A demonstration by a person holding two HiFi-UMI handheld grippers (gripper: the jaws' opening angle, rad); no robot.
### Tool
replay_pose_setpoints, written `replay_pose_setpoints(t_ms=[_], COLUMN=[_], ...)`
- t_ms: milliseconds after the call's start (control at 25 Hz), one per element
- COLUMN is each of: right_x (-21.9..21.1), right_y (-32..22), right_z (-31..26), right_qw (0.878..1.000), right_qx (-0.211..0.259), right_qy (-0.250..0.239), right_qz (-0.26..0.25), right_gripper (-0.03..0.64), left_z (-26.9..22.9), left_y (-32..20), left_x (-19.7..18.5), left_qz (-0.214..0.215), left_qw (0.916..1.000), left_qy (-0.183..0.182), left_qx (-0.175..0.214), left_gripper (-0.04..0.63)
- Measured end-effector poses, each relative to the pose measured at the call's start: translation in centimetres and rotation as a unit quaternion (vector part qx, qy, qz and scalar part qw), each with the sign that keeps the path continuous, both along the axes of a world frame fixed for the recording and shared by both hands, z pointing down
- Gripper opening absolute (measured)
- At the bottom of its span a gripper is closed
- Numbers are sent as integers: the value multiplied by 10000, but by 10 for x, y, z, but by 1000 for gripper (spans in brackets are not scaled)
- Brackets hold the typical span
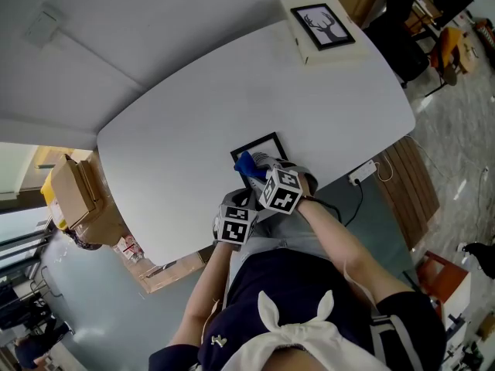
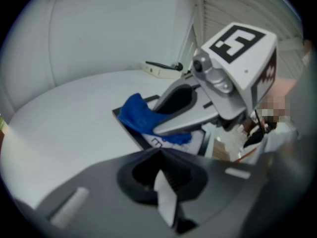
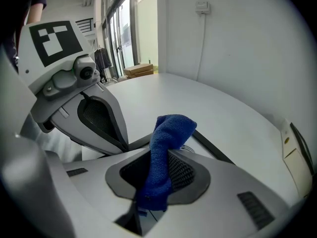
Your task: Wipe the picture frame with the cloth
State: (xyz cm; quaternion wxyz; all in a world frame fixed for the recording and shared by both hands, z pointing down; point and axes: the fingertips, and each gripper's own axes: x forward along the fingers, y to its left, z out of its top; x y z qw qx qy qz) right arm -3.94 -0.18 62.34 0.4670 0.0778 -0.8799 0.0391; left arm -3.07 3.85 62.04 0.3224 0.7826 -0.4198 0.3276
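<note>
A black picture frame (image 1: pixel 263 151) lies flat near the front edge of the white table (image 1: pixel 193 122). My right gripper (image 1: pixel 255 168) is shut on a blue cloth (image 1: pixel 244 163) and holds it down on the frame's near left part. In the right gripper view the cloth (image 3: pixel 167 135) sticks up out of the closed jaws. The left gripper view has the cloth (image 2: pixel 138 115) bunched on the frame (image 2: pixel 130 128) under the right gripper (image 2: pixel 158 125). My left gripper (image 2: pixel 162 185) sits at the frame's near edge, jaws closed on a thin white piece that seems to belong to the frame.
A second frame with a deer print (image 1: pixel 323 25) rests on a cream box at the table's far right. Cardboard boxes (image 1: pixel 73 192) stand on the floor at the left. A power strip (image 1: pixel 362 173) hangs by the table's right edge, near a wooden unit (image 1: pixel 406 188).
</note>
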Motion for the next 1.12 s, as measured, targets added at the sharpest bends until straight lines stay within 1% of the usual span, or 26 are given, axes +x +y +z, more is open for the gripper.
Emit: replay_pose_setpoints(t_ms=[160,400,1120], right_x=[0,0,9], right_y=[4,10,29], right_z=[0,0,0], right_qw=[9999,9998,9988], right_qx=[-20,-87,-400], right_qy=[-12,-62,-59], right_qz=[-98,-183,-284], right_gripper=[84,84,84], left_z=[0,0,0], left_y=[0,1,1], left_x=[0,0,0], left_qz=[-8,-43,-82], left_qw=[10000,10000,9999], left_qy=[-48,-9,-38], left_qx=[49,46,64], left_gripper=[3,3,3])
